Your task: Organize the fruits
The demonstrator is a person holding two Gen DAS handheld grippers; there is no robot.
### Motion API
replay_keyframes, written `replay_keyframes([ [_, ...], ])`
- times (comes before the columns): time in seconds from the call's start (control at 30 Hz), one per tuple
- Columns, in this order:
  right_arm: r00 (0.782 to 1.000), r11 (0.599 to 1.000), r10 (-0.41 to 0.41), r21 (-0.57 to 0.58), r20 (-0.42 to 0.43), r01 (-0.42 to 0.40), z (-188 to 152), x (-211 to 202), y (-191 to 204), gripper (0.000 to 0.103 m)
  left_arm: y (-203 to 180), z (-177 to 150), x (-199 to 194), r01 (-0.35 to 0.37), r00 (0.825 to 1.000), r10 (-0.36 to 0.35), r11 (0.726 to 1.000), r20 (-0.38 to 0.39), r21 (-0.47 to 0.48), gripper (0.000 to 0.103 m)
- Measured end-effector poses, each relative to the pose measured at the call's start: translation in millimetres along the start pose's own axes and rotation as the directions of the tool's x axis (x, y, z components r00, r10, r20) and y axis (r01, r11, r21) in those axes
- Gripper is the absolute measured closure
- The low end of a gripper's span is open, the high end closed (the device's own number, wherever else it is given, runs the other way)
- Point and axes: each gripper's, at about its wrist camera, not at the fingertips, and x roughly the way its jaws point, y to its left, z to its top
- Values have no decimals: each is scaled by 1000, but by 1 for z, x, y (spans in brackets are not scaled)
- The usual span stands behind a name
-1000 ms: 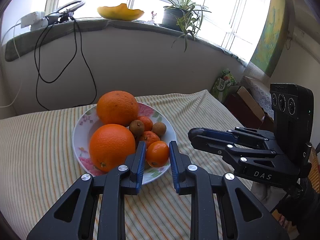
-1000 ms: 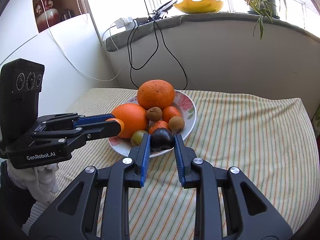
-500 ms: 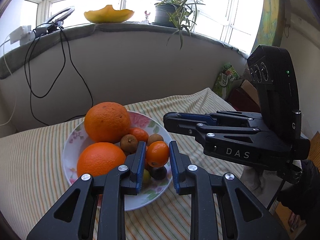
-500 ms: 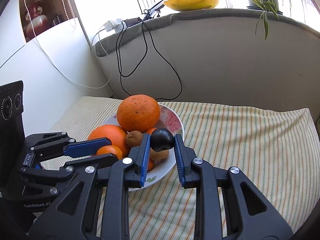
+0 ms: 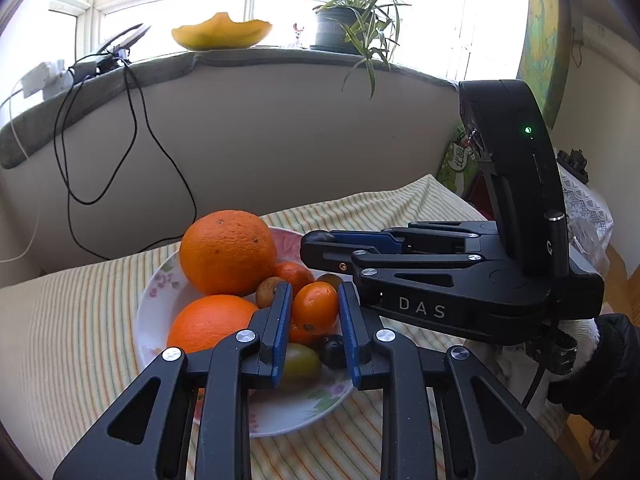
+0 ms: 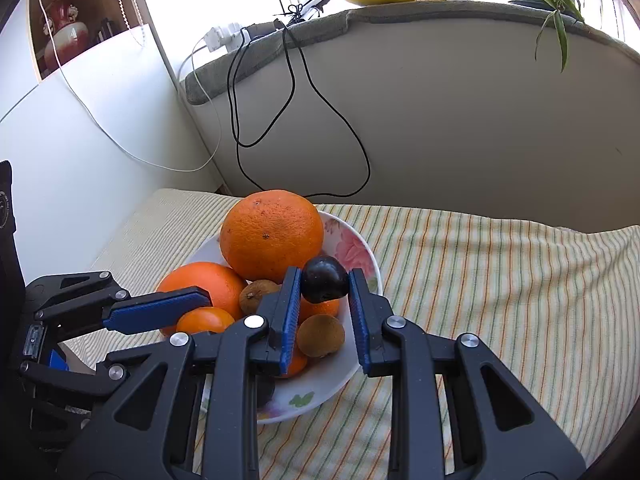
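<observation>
Worktop (image 6: 500,280) under striped cloth carries a floral plate (image 6: 360,248) holding two large oranges (image 5: 227,252), mandarins and brown fruits. Right tool (image 6: 324,284) crosses the plate, gripping a dark plum (image 6: 323,285); left tool (image 5: 314,304) clamps a small mandarin (image 5: 315,306) above it.

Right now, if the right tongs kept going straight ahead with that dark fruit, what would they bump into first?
Probably the big orange at the back of the plate, straight beyond the dark plum in the right tongs. Depth is unclear; they might pass just over it.
</observation>
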Motion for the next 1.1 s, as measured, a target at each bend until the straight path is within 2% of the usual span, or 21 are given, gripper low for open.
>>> replay_keyframes([
  [0.13, 1000, 1000, 0, 2, 2, 0, 1, 0, 0, 78, 1, 0, -1, -8, 1000, 8, 1000, 4, -2, 80],
  [0.23, 1000, 1000, 5, 17, 5, -6, 0, -2, -3, 76, 2, 0, -3, -14, 1000, 14, 1000, 7, -5, 70],
  [0.3, 1000, 1000, 11, 28, 8, -11, 0, -4, -5, 68, 3, 0, -4, -18, 1000, 18, 1000, 10, -8, 69],
  [0.37, 1000, 999, 12, 41, 19, -13, 0, -7, -8, 51, 4, 0, -4, -21, 1000, 21, 1000, 11, -12, 69],
  [0.43, 999, 998, 20, 60, 29, -22, 0, -9, -11, 47, 5, 0, -4, -23, 1000, 23, 1000, 9, -14, 68],
  [0.7, 999, 998, 10, 63, 33, -12, -1, -15, -9, 47, -1, -3, -8, -20, 1000, 20, 1000, 13, -9, 66],
  [0.8, 999, 998, 5, 68, 37, -8, -3, -19, -10, 47, -2, -4, -11, -23, 1000, 23, 1000, 15, -9, 61],
  [0.9, 999, 997, 2, 73, 42, -6, -5, -24, -10, 46, -3, -5, -16, -24, 1000, 24, 1000, 20, -11, 60],
  [1.0, 999, 998, -11, 69, 51, 7, -8, -31, -7, 40, -3, -7, -22, -31, 999, 32, 999, 30, -20, 49],
  [1.1, 998, 998, -21, 53, 62, 17, -11, -40, -1, 38, -5, -9, -30, -37, 998, 38, 999, 40, -24, 46],
])
